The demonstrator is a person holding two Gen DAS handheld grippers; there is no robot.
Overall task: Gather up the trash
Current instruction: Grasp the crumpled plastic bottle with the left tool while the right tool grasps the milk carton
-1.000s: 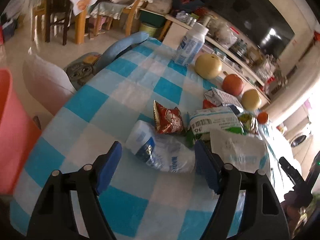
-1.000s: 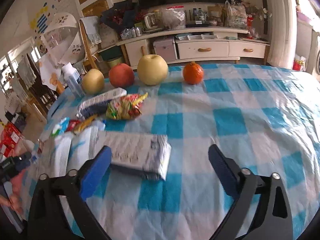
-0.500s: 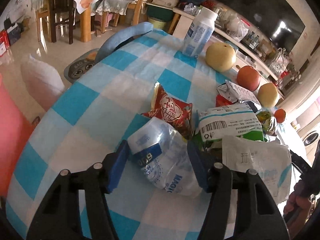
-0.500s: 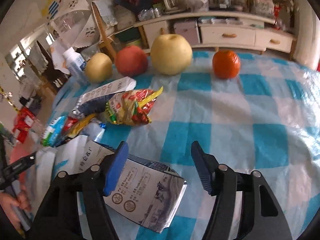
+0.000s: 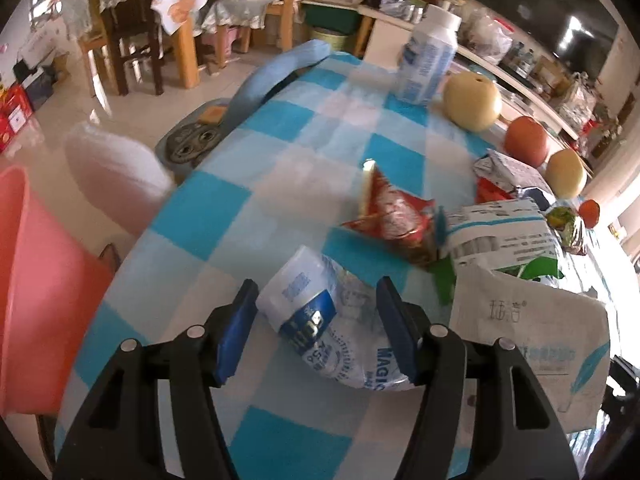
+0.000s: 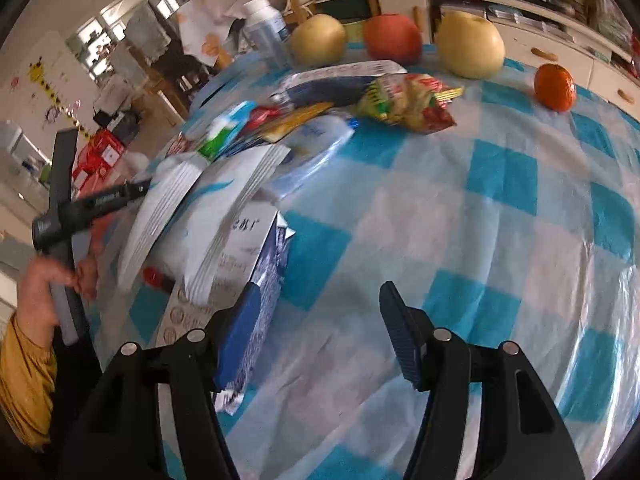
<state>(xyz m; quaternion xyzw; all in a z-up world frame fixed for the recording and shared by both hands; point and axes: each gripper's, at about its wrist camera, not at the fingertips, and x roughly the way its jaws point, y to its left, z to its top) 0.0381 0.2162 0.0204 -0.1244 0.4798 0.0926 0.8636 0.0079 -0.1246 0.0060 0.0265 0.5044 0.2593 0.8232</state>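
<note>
My left gripper (image 5: 316,326) straddles the crumpled white-and-blue wrapper (image 5: 332,320), jaws parted, not yet pinching; its long axis runs toward five o'clock. My right gripper (image 6: 320,330) (farther off) gapes open, empty.

Pears (image 5: 472,101), apple (image 5: 525,140), tangerine (image 6: 555,87) and bottle (image 5: 428,65) on checked cloth (image 5: 280,184).

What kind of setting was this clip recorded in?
Most likely a lived-in home, a dining or living room. A table with a blue-checked tablecloth holds fruit such as an orange beside snack wrappers, wooden chairs stand behind, and a low cabinet with drawers lines the wall.
</note>
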